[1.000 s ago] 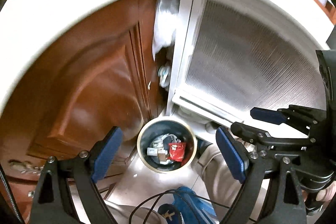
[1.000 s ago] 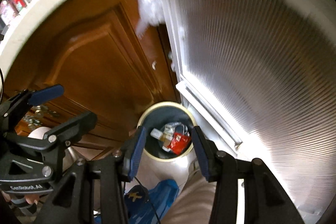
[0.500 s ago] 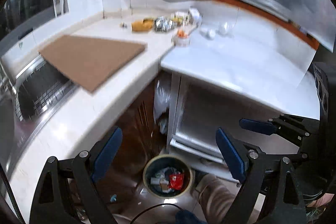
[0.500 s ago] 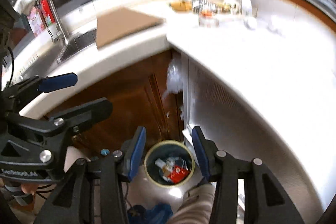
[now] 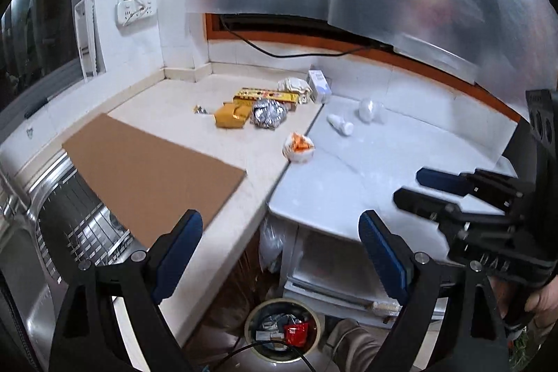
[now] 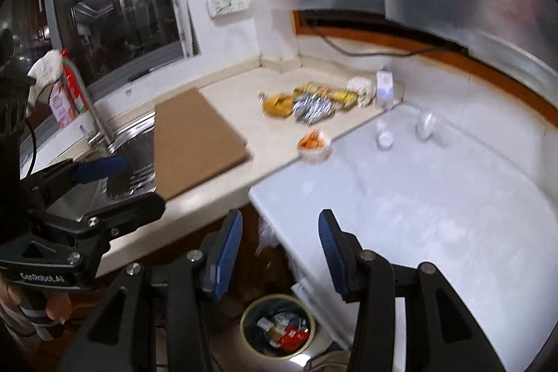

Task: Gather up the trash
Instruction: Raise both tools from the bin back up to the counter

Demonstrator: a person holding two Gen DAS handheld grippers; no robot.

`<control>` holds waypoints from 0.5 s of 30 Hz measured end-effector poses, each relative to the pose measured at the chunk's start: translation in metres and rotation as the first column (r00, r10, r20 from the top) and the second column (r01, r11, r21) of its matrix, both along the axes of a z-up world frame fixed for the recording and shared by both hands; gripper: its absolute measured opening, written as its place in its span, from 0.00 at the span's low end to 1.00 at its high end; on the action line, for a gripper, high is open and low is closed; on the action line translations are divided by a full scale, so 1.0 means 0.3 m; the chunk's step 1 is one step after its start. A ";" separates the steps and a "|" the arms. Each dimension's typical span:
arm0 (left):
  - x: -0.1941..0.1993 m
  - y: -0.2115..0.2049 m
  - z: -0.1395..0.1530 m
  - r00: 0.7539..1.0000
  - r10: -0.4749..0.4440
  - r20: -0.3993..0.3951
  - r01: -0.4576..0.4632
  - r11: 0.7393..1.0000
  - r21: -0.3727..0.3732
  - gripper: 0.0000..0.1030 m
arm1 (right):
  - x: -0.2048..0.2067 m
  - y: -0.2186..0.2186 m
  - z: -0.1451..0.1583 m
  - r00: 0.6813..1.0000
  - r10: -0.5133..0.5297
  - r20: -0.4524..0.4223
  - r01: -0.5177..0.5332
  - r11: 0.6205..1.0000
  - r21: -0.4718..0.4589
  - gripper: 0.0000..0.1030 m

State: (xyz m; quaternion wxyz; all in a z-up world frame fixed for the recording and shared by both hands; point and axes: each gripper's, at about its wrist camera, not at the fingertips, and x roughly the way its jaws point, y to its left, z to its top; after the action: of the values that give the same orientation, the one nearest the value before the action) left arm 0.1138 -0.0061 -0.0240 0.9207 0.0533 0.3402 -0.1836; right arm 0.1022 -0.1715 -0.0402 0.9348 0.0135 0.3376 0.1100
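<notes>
Trash lies in the far corner of the countertop: a yellow wrapper point(image 5: 230, 117) point(image 6: 277, 103), a crumpled foil wrapper point(image 5: 268, 115) point(image 6: 312, 108), a white carton point(image 5: 319, 86) and a cup with orange scraps point(image 5: 298, 147) point(image 6: 314, 147). A small white bottle point(image 5: 340, 124) and clear plastic point(image 5: 369, 108) lie on the white top beside them. On the floor below stands a round bin point(image 5: 249, 319) point(image 6: 244, 319) holding wrappers. My left gripper point(image 5: 279, 222) is open and empty above the counter edge. Beside it my right gripper point(image 6: 280, 222) hangs narrower but open, also empty.
A brown cardboard sheet point(image 5: 150, 169) point(image 6: 195, 142) lies over part of the steel sink point(image 5: 69, 225). A faucet point(image 6: 94, 117) and a red bottle point(image 6: 71, 89) stand at the left. A plastic bag hangs at the cabinet point(image 5: 270, 243). A trouser leg shows near the bin.
Both grippers have risen from just above the bin and cabinet door to counter height, and the countertop with its trash has come into view. Neither gripper's opening changed.
</notes>
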 end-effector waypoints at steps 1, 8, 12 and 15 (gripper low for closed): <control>0.016 -0.005 0.003 1.000 0.001 0.002 -0.001 1.000 0.006 0.87 | 0.021 -0.015 0.022 1.000 -0.007 0.006 0.007 1.000 0.003 0.45; 0.136 -0.005 0.038 1.000 0.003 0.010 -0.003 0.999 0.037 0.87 | 0.161 -0.074 0.072 0.999 -0.043 0.003 0.043 0.999 0.009 0.45; 0.237 0.024 0.024 0.999 0.025 -0.025 -0.024 0.999 0.031 0.87 | 0.265 -0.114 0.056 0.997 -0.058 -0.055 0.061 0.996 0.059 0.45; 0.338 0.058 0.001 0.995 0.050 -0.084 -0.050 0.999 0.005 0.87 | 0.358 -0.153 0.022 0.991 -0.065 -0.113 0.078 0.991 0.108 0.45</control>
State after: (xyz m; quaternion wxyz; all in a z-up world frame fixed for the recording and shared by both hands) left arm 0.2153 0.0114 -0.0236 0.9098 0.0384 0.3802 -0.1622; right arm 0.2094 -0.2174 -0.0337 0.9160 0.0842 0.3808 0.0943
